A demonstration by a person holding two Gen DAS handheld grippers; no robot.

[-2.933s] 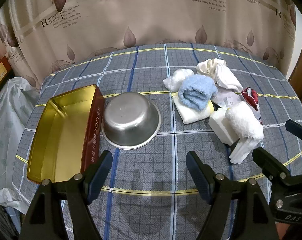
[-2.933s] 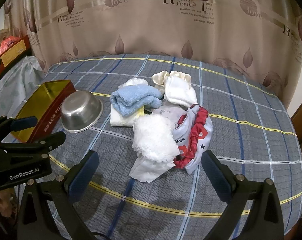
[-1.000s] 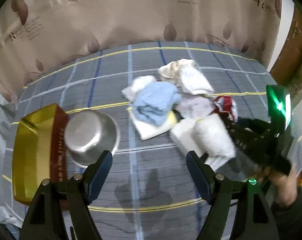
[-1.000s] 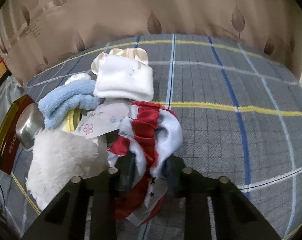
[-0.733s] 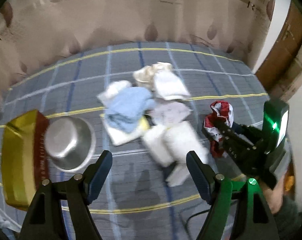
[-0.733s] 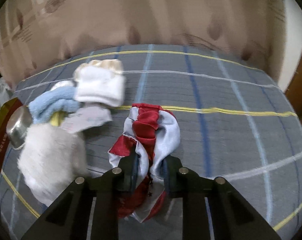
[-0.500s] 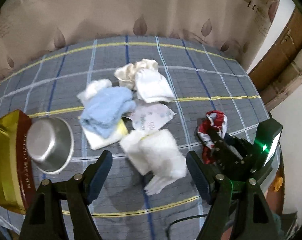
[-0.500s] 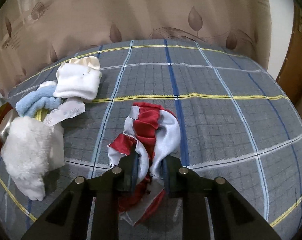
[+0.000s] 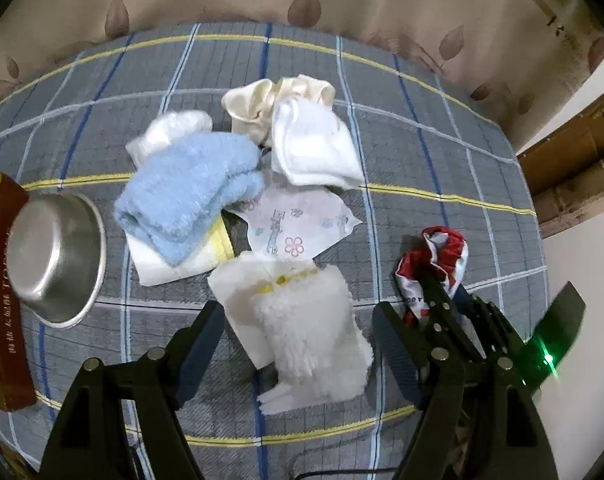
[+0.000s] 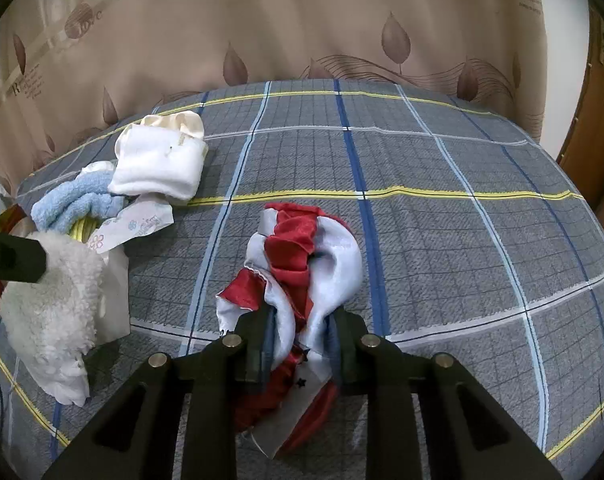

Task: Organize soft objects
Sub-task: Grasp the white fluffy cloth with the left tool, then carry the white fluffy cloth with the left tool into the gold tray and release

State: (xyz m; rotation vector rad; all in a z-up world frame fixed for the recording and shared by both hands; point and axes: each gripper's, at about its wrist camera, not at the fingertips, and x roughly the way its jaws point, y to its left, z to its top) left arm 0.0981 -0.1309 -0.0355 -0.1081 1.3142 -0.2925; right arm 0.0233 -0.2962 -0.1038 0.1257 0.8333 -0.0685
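The right hand-held gripper (image 10: 300, 334) is clenched on a crumpled red-and-white satin cloth (image 10: 302, 256), bunched between its fingers over the plaid worktop (image 10: 441, 216), apparently lifted clear. Left of it lies the fluffy white cloth (image 9: 302, 320); the left hand-held gripper (image 9: 298, 332) stands released above that.

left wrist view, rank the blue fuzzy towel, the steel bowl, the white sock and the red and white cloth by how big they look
1. blue fuzzy towel
2. steel bowl, close to the towel, so that order is unsure
3. white sock
4. red and white cloth, smallest, though bunched in the right claw and partly hidden
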